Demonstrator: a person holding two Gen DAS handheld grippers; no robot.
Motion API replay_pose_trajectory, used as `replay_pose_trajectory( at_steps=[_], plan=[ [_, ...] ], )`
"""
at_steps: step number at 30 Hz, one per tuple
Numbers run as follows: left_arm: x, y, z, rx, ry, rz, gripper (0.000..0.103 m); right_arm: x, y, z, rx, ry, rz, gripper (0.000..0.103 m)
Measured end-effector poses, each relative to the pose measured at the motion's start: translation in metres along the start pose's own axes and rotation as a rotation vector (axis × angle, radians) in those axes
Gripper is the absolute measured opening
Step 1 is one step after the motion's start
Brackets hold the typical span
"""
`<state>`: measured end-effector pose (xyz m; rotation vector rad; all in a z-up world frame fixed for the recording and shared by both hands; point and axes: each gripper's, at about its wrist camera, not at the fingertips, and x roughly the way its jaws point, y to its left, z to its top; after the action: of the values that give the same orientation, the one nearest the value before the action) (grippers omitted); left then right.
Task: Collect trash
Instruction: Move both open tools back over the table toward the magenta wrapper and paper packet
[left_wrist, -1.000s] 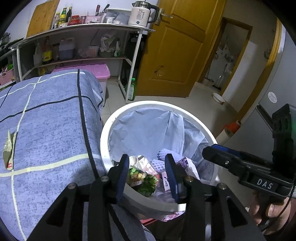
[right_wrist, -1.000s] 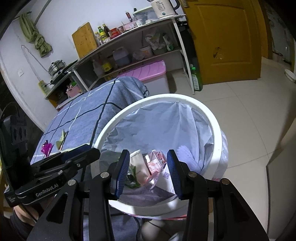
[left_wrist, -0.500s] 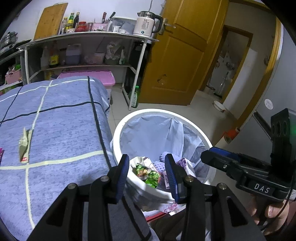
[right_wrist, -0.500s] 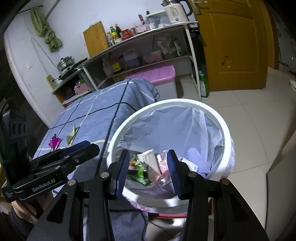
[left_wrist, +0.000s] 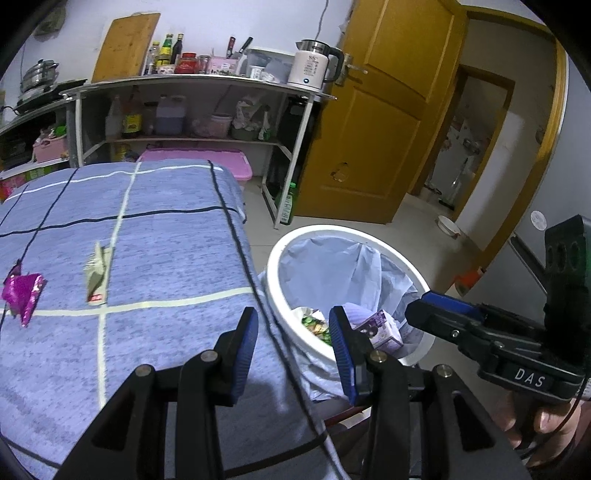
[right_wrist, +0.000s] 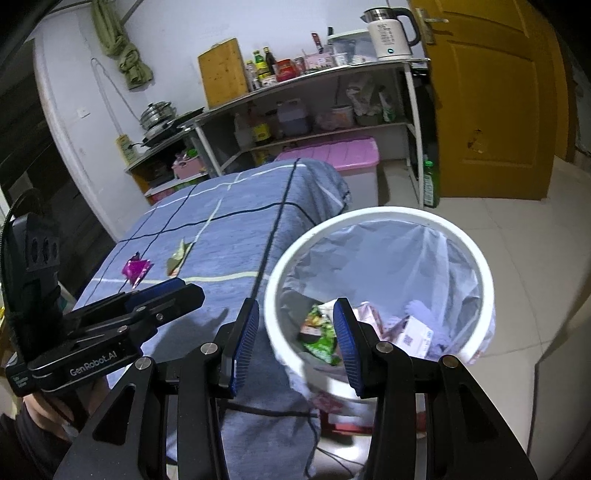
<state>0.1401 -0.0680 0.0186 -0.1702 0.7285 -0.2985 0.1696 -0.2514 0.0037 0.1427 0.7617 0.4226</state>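
Both tongs are released and grasp nothing. The bin (right_wrist: 376, 214) sits just beyond the right tongs (right_wrist: 291, 334). Two wrappers (left_wrist: 96, 271) lie on the worktop (left_wrist: 166, 236), far left of the left tongs (left_wrist: 293, 332)

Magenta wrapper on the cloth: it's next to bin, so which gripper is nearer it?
Left. The left gripper hangs over the cloth's edge nearer the wrapper; the right gripper hangs further away, by the bin.

both grippers (left_wrist: 291, 332) (right_wrist: 293, 332) drawn back, bin (left_wrist: 280, 273) farther

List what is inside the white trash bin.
The white trash bin holds a bluish liner, a green snack wrapper and a purple-printed carton. Anything beneath them is covered.
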Motion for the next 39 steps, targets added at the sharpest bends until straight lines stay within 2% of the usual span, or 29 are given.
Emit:
replay_pose_trajectory(
  at_steps=[17,27,32,39],
  plan=[
    [-0.036,0.053,-0.021,-0.080,-0.041,0.119,0.042,0.024,0.056,-0.008,-0.095,0.056,0.110,0.043],
    [-0.057,0.104,-0.029,-0.162,-0.069,0.222,0.044,0.051,0.100,0.002,-0.160,0.092,0.188,0.043],
    [-0.070,0.133,-0.031,-0.214,-0.092,0.282,0.049,0.069,0.114,0.007,-0.170,0.121,0.205,0.044],
    [-0.078,0.169,-0.031,-0.264,-0.108,0.340,0.050,0.094,0.132,0.013,-0.175,0.155,0.220,0.045]
  ],
)
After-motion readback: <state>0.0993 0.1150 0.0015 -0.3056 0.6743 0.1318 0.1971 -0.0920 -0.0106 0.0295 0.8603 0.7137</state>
